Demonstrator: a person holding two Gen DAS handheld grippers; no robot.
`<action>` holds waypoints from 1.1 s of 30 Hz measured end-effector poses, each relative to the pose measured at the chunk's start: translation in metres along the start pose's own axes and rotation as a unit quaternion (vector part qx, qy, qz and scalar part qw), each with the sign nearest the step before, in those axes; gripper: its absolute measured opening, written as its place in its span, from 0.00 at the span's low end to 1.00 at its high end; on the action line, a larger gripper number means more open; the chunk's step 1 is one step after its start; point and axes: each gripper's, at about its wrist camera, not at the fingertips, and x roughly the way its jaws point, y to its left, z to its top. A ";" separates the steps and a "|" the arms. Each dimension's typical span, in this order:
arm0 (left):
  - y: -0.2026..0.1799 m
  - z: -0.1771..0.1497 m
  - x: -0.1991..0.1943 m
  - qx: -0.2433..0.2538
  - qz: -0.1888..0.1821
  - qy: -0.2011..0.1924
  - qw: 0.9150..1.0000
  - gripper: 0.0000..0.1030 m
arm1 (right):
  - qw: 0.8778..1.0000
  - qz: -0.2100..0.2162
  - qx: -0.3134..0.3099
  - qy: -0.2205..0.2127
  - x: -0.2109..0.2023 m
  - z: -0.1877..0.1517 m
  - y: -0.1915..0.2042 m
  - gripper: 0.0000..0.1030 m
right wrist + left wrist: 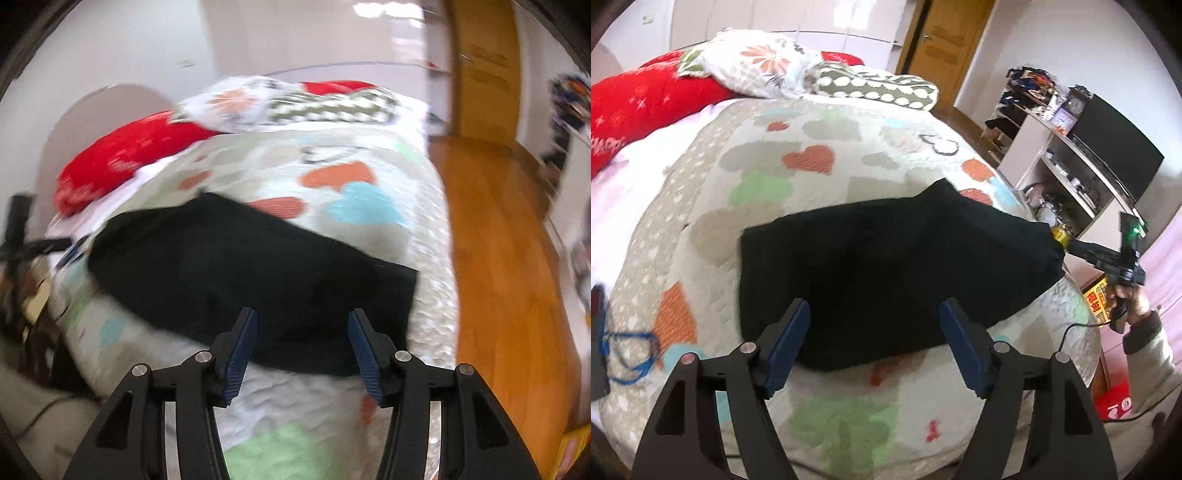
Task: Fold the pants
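Note:
The black pants [886,273] lie folded into a compact rectangle on the heart-patterned quilt [820,158]. They also show in the right wrist view [258,273]. My left gripper [875,314] is open and empty, its blue pads just above the pants' near edge. My right gripper [303,325] is open and empty over the pants' near right corner. In the left wrist view the right gripper's body [1108,258] sits at the pants' right end, its fingertips hidden behind the cloth.
Red pillows [639,107] and patterned pillows [768,62] lie at the bed's head. A shelf unit with a black TV [1115,144] stands to the right. Wooden floor [498,258] runs beside the bed. A wooden door [945,37] is behind.

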 end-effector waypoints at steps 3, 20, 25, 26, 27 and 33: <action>-0.020 0.007 0.022 0.014 -0.011 0.009 1.000 0.73 | 1.000 0.003 0.029 0.000 0.017 0.007 -0.008 0.51; -0.092 0.021 0.110 0.040 -0.052 0.069 0.995 0.73 | 0.989 0.146 0.000 0.020 0.084 0.032 0.105 0.36; -0.084 0.015 0.115 0.035 -0.050 0.077 0.995 0.73 | 0.980 0.183 0.060 -0.040 0.030 0.021 0.074 0.64; -0.084 0.015 0.117 0.033 -0.049 0.079 0.995 0.73 | 0.982 0.172 0.063 -0.042 0.025 0.019 0.069 0.65; -0.084 0.014 0.119 0.031 -0.049 0.081 0.995 0.73 | 0.985 0.154 0.066 -0.039 0.022 0.017 0.062 0.65; -0.085 0.011 0.122 0.037 -0.046 0.081 0.995 0.73 | 0.987 0.095 0.131 -0.025 0.033 0.013 0.020 0.65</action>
